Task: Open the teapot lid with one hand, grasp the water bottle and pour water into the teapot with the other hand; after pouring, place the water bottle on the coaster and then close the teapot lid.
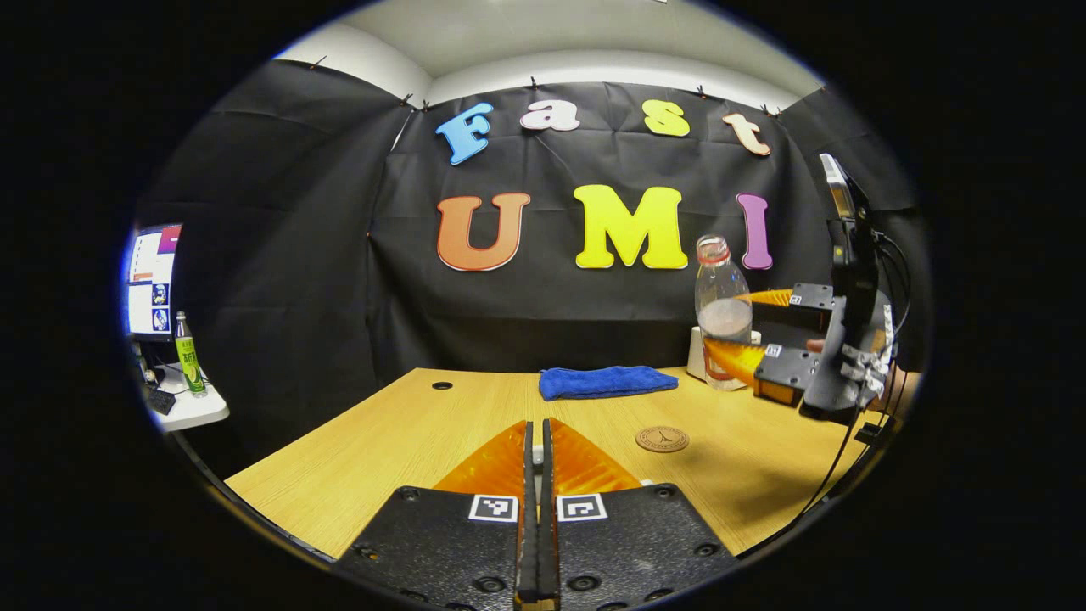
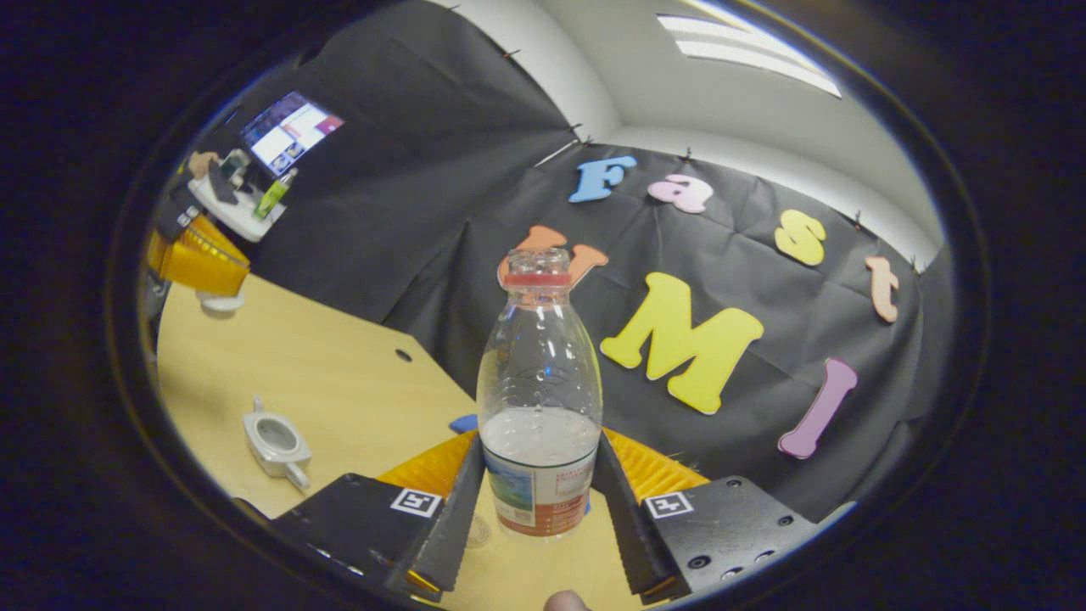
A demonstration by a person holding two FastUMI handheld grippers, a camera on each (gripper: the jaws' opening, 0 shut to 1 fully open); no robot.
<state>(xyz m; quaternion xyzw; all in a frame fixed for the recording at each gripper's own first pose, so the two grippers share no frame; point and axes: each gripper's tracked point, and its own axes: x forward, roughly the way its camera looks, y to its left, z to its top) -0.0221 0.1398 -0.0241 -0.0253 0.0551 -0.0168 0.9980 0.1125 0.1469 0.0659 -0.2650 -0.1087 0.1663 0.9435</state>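
Tabletop point(image 1: 356, 441) of light wood is spread across the lower half of the left gripper view and along the lower left of the right gripper view. At the bottom centre of the left gripper view the left gripper point(image 1: 534, 458) is seen with its fingers pressed together, nothing visible between them; in the right gripper view it appears far off at the upper left point(image 2: 199, 259), above the table's edge. At the right of the left gripper view the right gripper point(image 1: 747, 352) is seen side-on, and at the bottom of the right gripper view point(image 2: 536, 475) its fingers are pinched on the lower body of the water bottle point(image 2: 540, 399), one finger on each side at the label. The bottle is held upright, uncapped, roughly one third full, and in the left gripper view it stands out at the right point(image 1: 722, 314). A folded blue cloth point(image 1: 607, 382) is laid at the table's far edge, centre of the left gripper view. The teapot point(image 2: 276, 441), white and with its top open, is seen at the lower left of the right gripper view, well apart from the bottle. The round coaster point(image 1: 662, 439) is seen lying bare on the wood, right of centre, nearer than the cloth.
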